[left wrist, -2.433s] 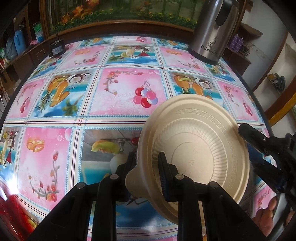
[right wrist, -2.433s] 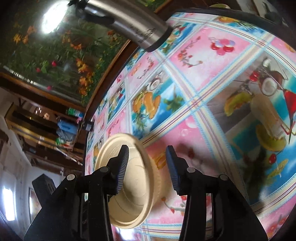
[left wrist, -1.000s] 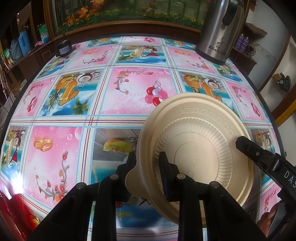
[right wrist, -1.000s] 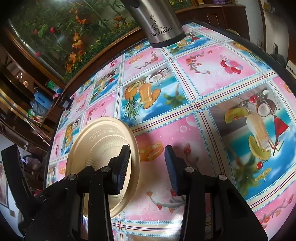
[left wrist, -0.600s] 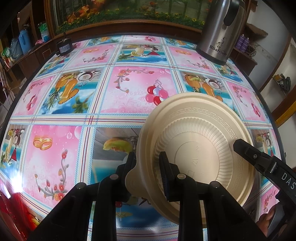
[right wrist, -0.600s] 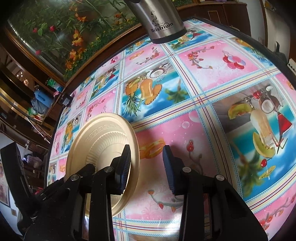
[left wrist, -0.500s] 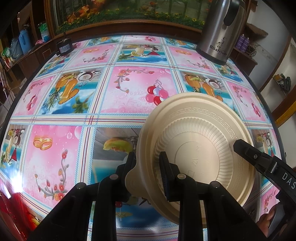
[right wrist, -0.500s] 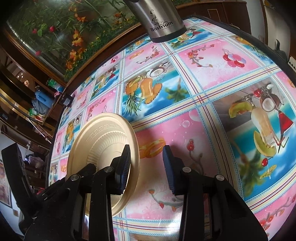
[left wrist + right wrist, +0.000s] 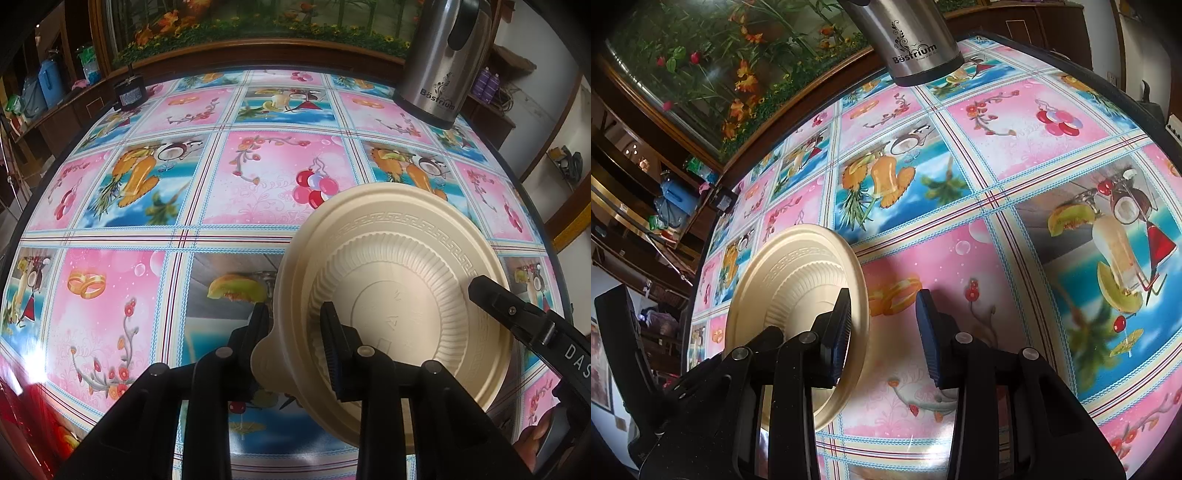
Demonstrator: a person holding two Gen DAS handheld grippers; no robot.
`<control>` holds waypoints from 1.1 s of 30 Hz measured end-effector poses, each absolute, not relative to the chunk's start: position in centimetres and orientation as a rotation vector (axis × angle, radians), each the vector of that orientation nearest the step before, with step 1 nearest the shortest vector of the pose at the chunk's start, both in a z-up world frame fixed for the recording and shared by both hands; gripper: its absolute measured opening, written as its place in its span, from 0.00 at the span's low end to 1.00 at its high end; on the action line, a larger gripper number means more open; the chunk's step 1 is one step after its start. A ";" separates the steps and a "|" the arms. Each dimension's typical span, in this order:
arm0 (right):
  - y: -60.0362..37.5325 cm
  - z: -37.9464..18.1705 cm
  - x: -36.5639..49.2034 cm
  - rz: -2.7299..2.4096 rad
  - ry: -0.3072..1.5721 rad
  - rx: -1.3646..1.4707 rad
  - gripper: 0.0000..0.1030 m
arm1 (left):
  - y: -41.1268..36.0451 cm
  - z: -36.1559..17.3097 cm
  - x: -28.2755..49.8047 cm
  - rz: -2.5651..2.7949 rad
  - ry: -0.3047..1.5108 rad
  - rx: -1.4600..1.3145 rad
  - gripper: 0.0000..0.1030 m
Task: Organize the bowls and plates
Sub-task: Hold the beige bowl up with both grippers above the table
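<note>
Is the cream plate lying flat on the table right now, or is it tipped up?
Tipped up. The plate stands on edge, clamped at its rim by the left gripper, ribbed underside facing the camera.

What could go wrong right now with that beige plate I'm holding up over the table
The left gripper pinches the beige plate only at its rim, tilted above the tablecloth, so it could pivot or slip out. The right gripper is empty with one finger near the plate's edge; a nudge might knock it loose.

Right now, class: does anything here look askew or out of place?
Yes. The cream ribbed plastic bowl is tilted steeply on edge, pinched at its rim by the left gripper, not flat on the patterned tablecloth. Nothing looks spilled or damaged.
</note>
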State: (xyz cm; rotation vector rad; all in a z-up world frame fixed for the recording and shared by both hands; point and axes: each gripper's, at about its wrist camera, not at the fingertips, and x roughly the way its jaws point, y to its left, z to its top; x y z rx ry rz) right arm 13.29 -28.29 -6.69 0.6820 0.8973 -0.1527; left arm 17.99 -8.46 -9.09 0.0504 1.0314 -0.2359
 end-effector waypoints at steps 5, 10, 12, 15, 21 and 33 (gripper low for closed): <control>-28.1 -6.6 13.3 -0.160 0.895 0.667 0.33 | -8.4 -9.1 18.0 -0.236 1.032 0.049 0.29; -28.1 -6.6 13.4 -0.157 0.896 0.674 0.33 | -8.4 -9.1 18.0 -0.236 1.033 0.048 0.29; -28.1 -6.6 13.4 -0.155 0.896 0.679 0.33 | -8.4 -9.1 18.0 -0.236 1.033 0.046 0.29; -28.2 -6.6 13.3 -0.155 0.896 0.683 0.33 | -8.4 -9.1 18.0 -0.237 1.033 0.047 0.29; -28.2 -6.7 13.3 -0.151 0.895 0.697 0.33 | -8.4 -9.1 18.0 -0.238 1.033 0.045 0.29; -28.2 -6.6 13.3 -0.158 0.887 0.688 0.32 | -8.4 -9.1 18.0 -0.239 1.034 0.044 0.29</control>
